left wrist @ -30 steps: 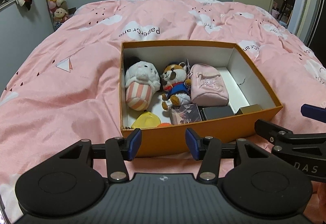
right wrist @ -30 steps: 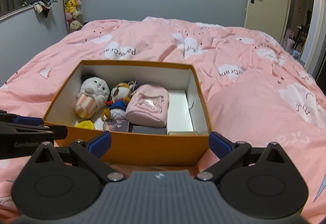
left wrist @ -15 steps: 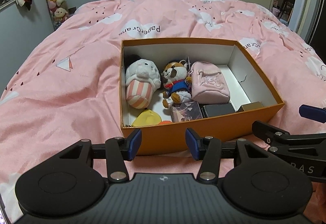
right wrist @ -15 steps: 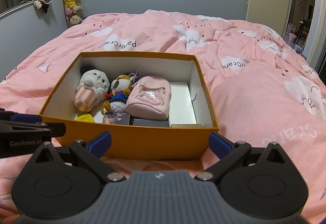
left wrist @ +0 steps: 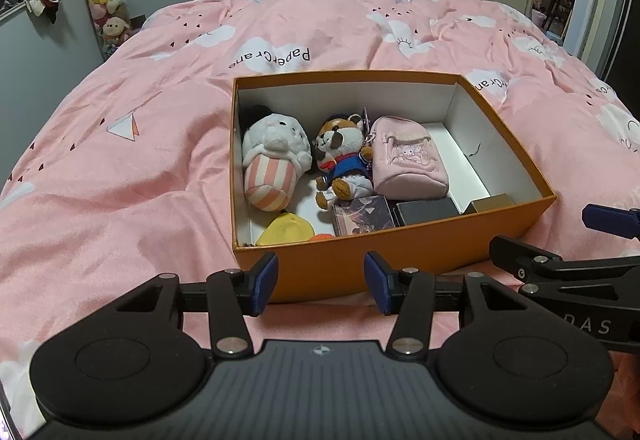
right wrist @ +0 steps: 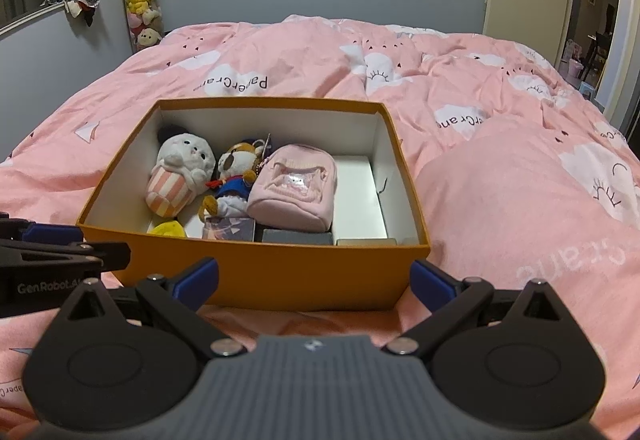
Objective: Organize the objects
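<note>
**Operator:** State the layout, largest item first.

**Technician:** The bed (left wrist: 120, 167) carries the orange box (left wrist: 400, 252), which sits straight ahead of both units, long axis running left to right across the view. Inside it, the white plush (left wrist: 276, 159), the bear plush (left wrist: 344, 159) and the pink pouch (left wrist: 408, 163) lie in a row. The small flat boxes (left wrist: 424, 211) line the near wall.

**Operator:** Gripper status?

**Technician:** The left hand-held gripper (left wrist: 320, 280) is released and empty, jaws moderately apart, just short of the near wall. The right hand-held gripper (right wrist: 314, 280) is released wide, also empty.

**Operator:** Which unit is nearer?

**Technician:** Judged: left for the plush side, right for the vacant floor beside the pouch.
</note>
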